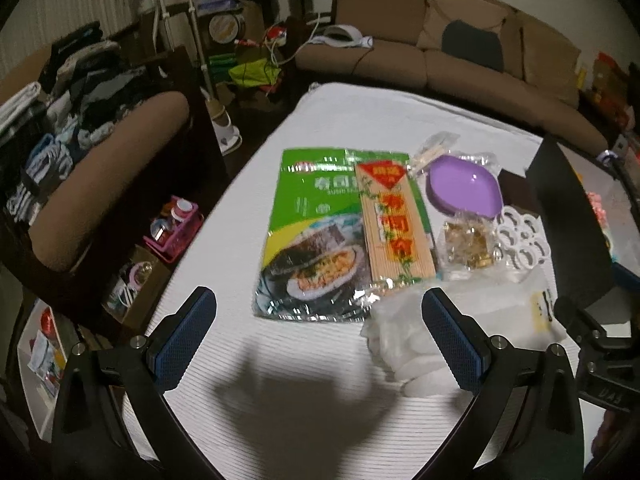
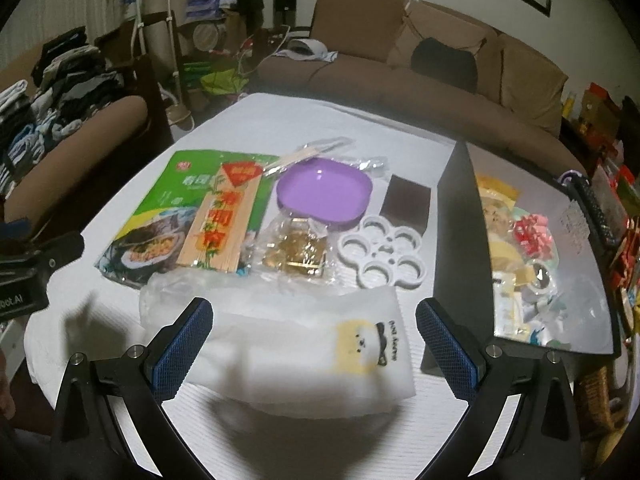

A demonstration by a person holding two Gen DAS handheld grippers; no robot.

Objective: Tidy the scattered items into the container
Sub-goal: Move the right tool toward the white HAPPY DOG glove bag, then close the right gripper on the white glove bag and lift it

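Scattered items lie on a white-clothed table (image 1: 304, 400): a green sushi seaweed pack (image 1: 312, 236) (image 2: 168, 208), a bamboo rolling mat (image 1: 394, 224) (image 2: 218, 228), a purple dish (image 1: 466, 190) (image 2: 324, 194), a clear bag of gold pieces (image 2: 296, 252), a white ring mould (image 2: 384, 256), a brown block (image 2: 406, 200), and a white bag with a cartoon print (image 2: 320, 348) (image 1: 452, 328). A dark container (image 2: 532, 248) holding several items stands at the right. My left gripper (image 1: 320, 344) is open, above the cloth before the seaweed pack. My right gripper (image 2: 314, 348) is open, over the white bag.
A brown sofa (image 2: 400, 72) runs behind the table. An armchair with piled clothes (image 1: 80, 128) stands at the left, with boxes and a pink basket (image 1: 176, 224) on the floor beside the table's left edge. Chopsticks in a wrapper (image 2: 304, 156) lie behind the dish.
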